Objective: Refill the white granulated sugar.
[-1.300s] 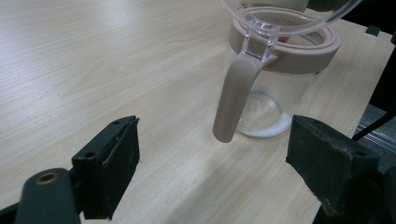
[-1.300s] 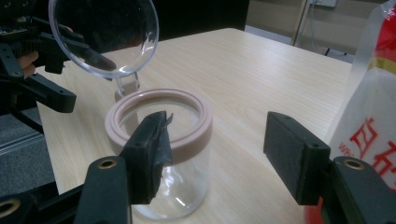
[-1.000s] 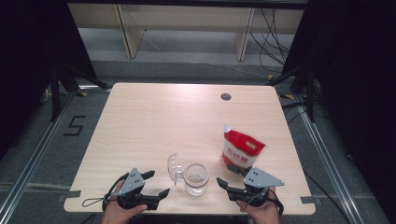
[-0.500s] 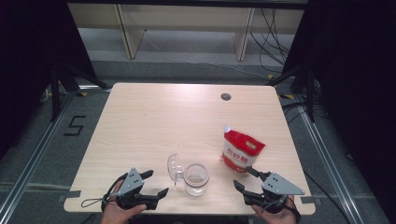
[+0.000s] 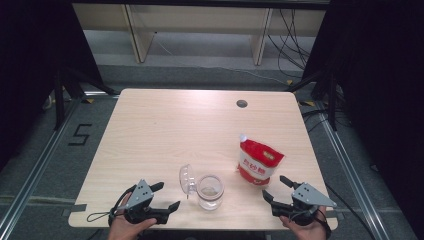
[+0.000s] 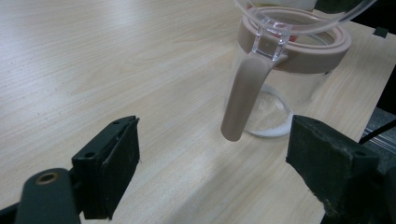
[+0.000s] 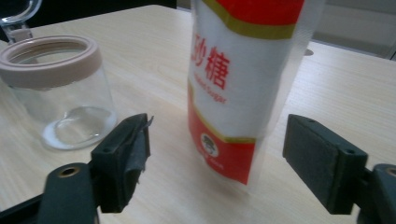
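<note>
— What are you seeing over there on the bench (image 5: 165,130)?

— A person is sitting at the near edge, holding a hand-held gripper in each hand. The left hand-held gripper (image 5: 167,196) is hovering low at the front left corner, its jaws spreading wide with nothing between them, and it is pointing toward the glass jar (image 5: 210,191).

— And the jar?

— It is standing upright near the front edge, roughly midway between the two grippers. Its clear lid (image 5: 186,180) is hanging open on the jar's left side, tipped up on its hinge. A pale brown ring (image 6: 299,44) is circling the mouth, and a strap of the same colour (image 6: 243,98) is dangling down the glass. A thin layer of white grains is lying on the bottom.

— What about the other side?

— The right hand-held gripper (image 5: 276,187) is waiting just in front of the red and white sugar bag (image 5: 259,161), jaws gaping too, gripping nothing. The bag is standing upright, just to the right of the jar, and not touching it.
</note>
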A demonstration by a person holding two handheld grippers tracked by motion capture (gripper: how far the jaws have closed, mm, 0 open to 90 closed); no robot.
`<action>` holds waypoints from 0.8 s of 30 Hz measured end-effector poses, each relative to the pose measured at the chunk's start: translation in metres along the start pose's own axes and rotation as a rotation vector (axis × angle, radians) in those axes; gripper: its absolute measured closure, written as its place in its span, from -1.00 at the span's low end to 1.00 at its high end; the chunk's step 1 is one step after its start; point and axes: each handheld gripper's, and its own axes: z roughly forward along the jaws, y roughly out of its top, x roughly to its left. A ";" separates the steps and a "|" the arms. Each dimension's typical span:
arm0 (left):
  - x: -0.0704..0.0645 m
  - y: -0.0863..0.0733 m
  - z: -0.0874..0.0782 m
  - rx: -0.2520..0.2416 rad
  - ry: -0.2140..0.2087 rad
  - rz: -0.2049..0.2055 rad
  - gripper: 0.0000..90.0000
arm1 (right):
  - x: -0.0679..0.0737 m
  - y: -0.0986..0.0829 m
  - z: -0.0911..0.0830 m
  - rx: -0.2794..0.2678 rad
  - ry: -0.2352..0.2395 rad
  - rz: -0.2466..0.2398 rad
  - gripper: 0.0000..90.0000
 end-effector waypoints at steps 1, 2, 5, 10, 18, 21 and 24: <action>-0.001 0.000 0.000 -0.004 0.001 -0.007 -0.63 | -0.004 0.000 0.002 -0.016 0.009 -0.011 -0.49; -0.001 0.000 0.000 -0.003 0.002 -0.005 -0.63 | -0.005 0.000 0.003 -0.025 0.012 -0.003 -0.50; -0.001 0.000 0.000 -0.002 0.002 -0.003 -0.63 | -0.009 0.000 0.010 -0.063 0.026 0.010 -0.54; -0.001 -0.001 0.002 -0.001 -0.007 0.001 -0.63 | -0.011 0.001 0.017 -0.044 0.017 0.012 -0.57; -0.001 -0.001 0.003 -0.006 -0.010 -0.003 -0.63 | -0.018 0.003 0.034 -0.040 0.026 -0.004 -0.61; -0.002 -0.001 0.002 0.004 -0.003 -0.003 -0.63 | -0.021 0.005 0.042 -0.060 0.036 -0.016 -0.60; -0.001 -0.001 0.003 -0.009 -0.014 -0.006 -0.63 | -0.021 0.005 0.049 -0.072 0.062 0.010 -0.58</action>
